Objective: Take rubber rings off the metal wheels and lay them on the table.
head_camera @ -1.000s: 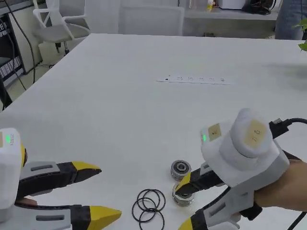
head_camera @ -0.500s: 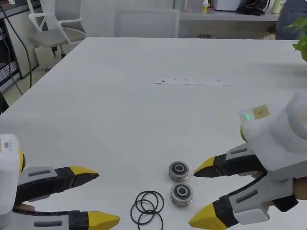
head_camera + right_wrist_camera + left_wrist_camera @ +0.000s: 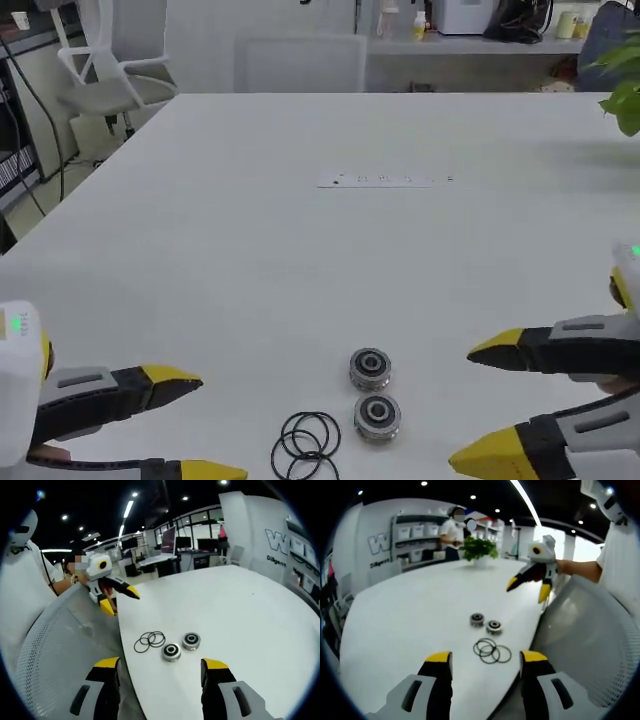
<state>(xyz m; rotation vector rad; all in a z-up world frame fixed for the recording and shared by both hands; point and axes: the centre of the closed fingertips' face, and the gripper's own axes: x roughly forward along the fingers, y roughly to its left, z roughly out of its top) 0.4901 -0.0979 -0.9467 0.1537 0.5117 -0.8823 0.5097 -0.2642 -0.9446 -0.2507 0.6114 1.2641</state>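
Observation:
Two metal wheels lie side by side on the white table (image 3: 300, 250), the far wheel (image 3: 370, 367) and the near wheel (image 3: 377, 415). Both show dark centres. A small pile of black rubber rings (image 3: 306, 443) lies just left of the near wheel. My left gripper (image 3: 205, 425) is open at the bottom left, apart from the rings. My right gripper (image 3: 472, 405) is open at the bottom right, a short way from the wheels. The left gripper view shows the wheels (image 3: 486, 623), the rings (image 3: 491, 650) and the right gripper (image 3: 527, 590). The right gripper view shows the wheels (image 3: 181, 646), the rings (image 3: 150, 640) and the left gripper (image 3: 121, 603).
A flat white strip (image 3: 385, 180) lies on the table's middle. Office chairs (image 3: 100, 60) stand past the far edge, and a plant (image 3: 625, 95) is at the far right. A mesh chair back (image 3: 585, 630) sits at the near table edge.
My right gripper has drawn back to the right, away from the near wheel, which stays on the table. The left gripper has barely moved. The head camera has tilted.

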